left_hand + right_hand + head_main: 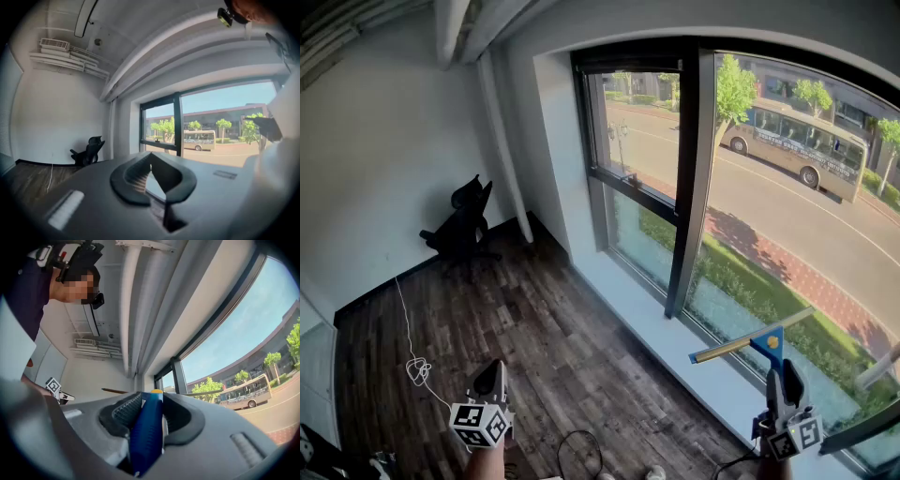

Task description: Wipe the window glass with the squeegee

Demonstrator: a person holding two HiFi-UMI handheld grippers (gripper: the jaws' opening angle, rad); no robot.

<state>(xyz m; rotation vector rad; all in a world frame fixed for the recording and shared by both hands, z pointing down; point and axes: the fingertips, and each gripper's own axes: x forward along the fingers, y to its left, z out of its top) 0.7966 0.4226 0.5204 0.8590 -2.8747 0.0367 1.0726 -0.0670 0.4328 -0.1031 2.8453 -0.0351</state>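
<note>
My right gripper (780,382) is shut on the blue handle (147,430) of the squeegee (752,341). It holds the squeegee upright at the lower right of the head view. The thin blade lies crosswise in front of the lower window glass (769,281), above the sill; I cannot tell whether it touches the pane. In the right gripper view the handle runs between the jaws of the right gripper (152,398) up to a yellow tip. My left gripper (490,380) hangs low over the wood floor, away from the window. Its jaws (151,158) meet at the tips with nothing between them.
A dark vertical mullion (689,178) splits the window, and a white sill (666,337) runs below it. A black office chair (461,225) stands in the far corner. A white cable (417,367) and a dark cable loop (579,452) lie on the floor. A bus (792,145) passes outside.
</note>
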